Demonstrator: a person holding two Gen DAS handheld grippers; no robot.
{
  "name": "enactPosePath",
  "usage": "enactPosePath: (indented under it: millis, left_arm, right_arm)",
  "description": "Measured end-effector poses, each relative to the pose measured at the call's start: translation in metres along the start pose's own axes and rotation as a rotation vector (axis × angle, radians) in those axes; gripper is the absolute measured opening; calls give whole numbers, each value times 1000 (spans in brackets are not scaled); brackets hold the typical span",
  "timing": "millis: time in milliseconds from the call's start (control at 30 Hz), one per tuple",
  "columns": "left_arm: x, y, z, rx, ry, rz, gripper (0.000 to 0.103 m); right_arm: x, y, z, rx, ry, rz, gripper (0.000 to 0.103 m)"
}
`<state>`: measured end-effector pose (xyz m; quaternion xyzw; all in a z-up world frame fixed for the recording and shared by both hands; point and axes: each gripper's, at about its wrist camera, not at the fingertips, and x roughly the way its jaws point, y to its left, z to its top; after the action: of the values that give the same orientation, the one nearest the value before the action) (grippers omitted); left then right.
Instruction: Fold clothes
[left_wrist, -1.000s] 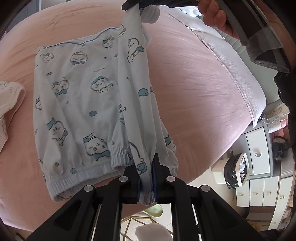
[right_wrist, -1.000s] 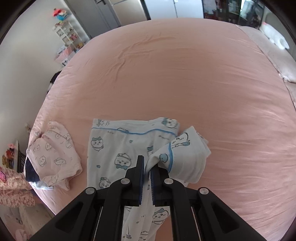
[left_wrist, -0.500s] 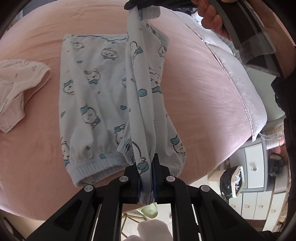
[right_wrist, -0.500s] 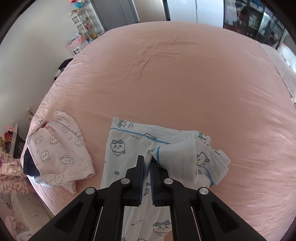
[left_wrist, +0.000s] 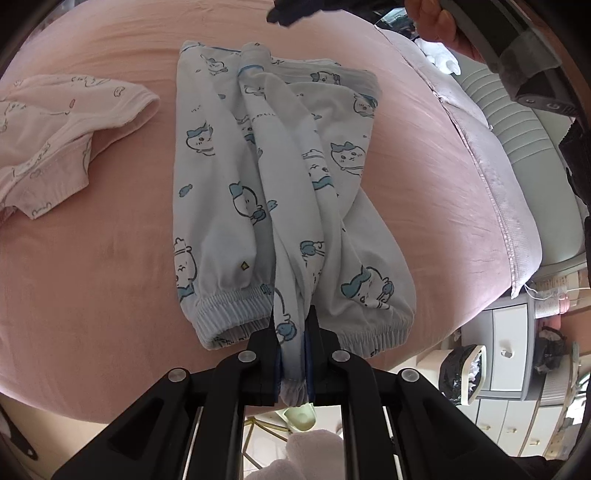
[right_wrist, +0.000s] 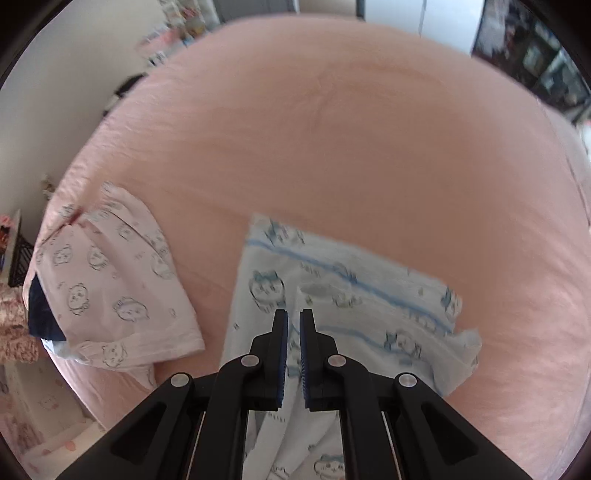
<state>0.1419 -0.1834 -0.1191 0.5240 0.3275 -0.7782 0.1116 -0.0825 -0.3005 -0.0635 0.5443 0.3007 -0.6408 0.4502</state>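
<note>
Your left tongs (left_wrist: 291, 334) low at bed (left_wrist: 92, 258) edge, pinching pants (left_wrist: 236, 192) cuff, right tongs (right_wrist: 293, 332) slightly spread, hovering over waistband, no cloth btwn.

We find the pale blue cartoon-print trousers (left_wrist: 236, 192) lying on the pink bed (left_wrist: 92, 266), with the white printed garment (left_wrist: 55, 125) lying to their left, apart.

Pale-blue printed pants (left_wrist: 221, 206) lengthwise-folded on bed (cuff lifted).

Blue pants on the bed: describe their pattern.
Pale blue pants printed with small cartoon animal faces wearing blue bows; clearest in the left wrist view.
</note>
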Motion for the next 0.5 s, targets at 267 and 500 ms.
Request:
enactPosePath:
  millis: [267,500]
  left_arm:
    - [4,-6,-2,35,20,-2,8]
    - [4,-7,-3,43,21,49,8]
  right_arm:
    - [33,4,5,34,127,-38,15]
    - [53,11,7,27,139,-47,40]
